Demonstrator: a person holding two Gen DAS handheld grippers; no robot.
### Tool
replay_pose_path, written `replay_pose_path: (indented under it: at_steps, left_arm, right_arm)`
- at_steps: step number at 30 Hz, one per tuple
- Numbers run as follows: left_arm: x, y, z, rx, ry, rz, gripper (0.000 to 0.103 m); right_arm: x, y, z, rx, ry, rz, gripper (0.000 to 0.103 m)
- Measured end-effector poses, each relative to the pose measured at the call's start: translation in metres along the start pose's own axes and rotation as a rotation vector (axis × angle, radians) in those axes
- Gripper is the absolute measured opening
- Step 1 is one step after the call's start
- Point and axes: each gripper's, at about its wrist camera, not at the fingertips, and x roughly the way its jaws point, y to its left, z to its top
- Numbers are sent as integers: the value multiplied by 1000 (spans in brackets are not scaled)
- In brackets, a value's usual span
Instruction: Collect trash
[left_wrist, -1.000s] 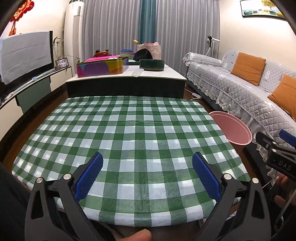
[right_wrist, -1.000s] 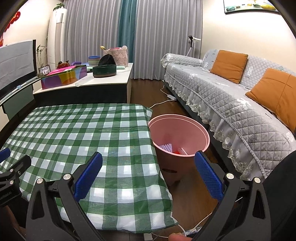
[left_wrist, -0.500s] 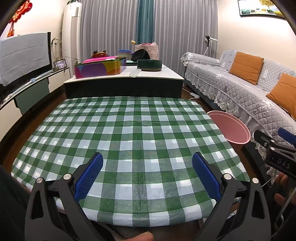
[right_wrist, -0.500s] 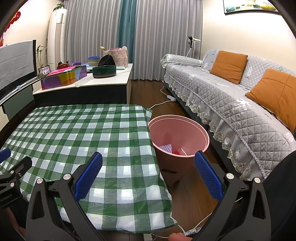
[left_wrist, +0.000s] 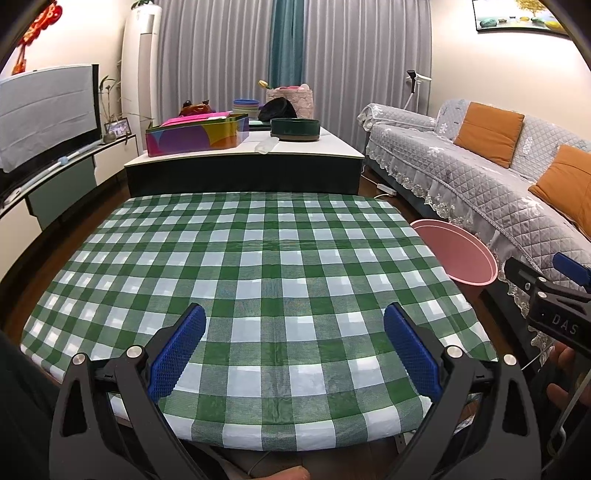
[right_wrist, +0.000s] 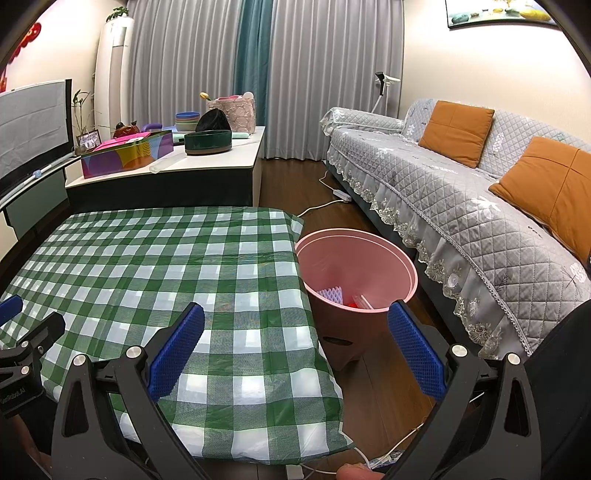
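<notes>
Green-and-white checked cloth covers the counter (left_wrist: 258, 266) in front of you, and beyond it at 12 o'clock stands a low white-topped table (left_wrist: 317, 146) carrying a colourful box (left_wrist: 195, 134) and a dark round bowl (left_wrist: 294, 129), with grey curtains (left_wrist: 229, 55) behind. At 3 o'clock a grey quilted sofa (right_wrist: 461, 192) with orange cushions (right_wrist: 456, 131) runs along the wall. Your left gripper (left_wrist: 293, 350) hangs over the near edge of the counter, its blue-padded fingers (left_wrist: 177, 352) spread wide with nothing between them. Your right gripper (right_wrist: 295, 350) sits over the counter's near right corner, fingers (right_wrist: 417, 354) equally wide apart and empty; in the left view you can see it at 4 o'clock (left_wrist: 546, 295). The pink bin (right_wrist: 356, 273) stands upright on the wooden floor just beside the counter's right edge, between counter and sofa, its mouth facing up; from the right view it lies at about 1 o'clock past the fingertips. Inside it, near the bottom, you can see the trash: a pale ridged piece (right_wrist: 332, 294), a red scrap (right_wrist: 352, 305), and a thin white stick (right_wrist: 364, 301) whose long axis runs roughly from 10 to 4 o'clock. A white cable (right_wrist: 321, 203) trails on the floor towards the sofa.
</notes>
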Motion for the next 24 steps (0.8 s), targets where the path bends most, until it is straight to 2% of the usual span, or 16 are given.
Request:
replay_pose_path:
  at_steps: [24]
  left_arm:
    - [-1, -6, 1, 11, 7, -17, 94]
  right_arm:
    - [0, -1, 0, 0, 1, -1, 98]
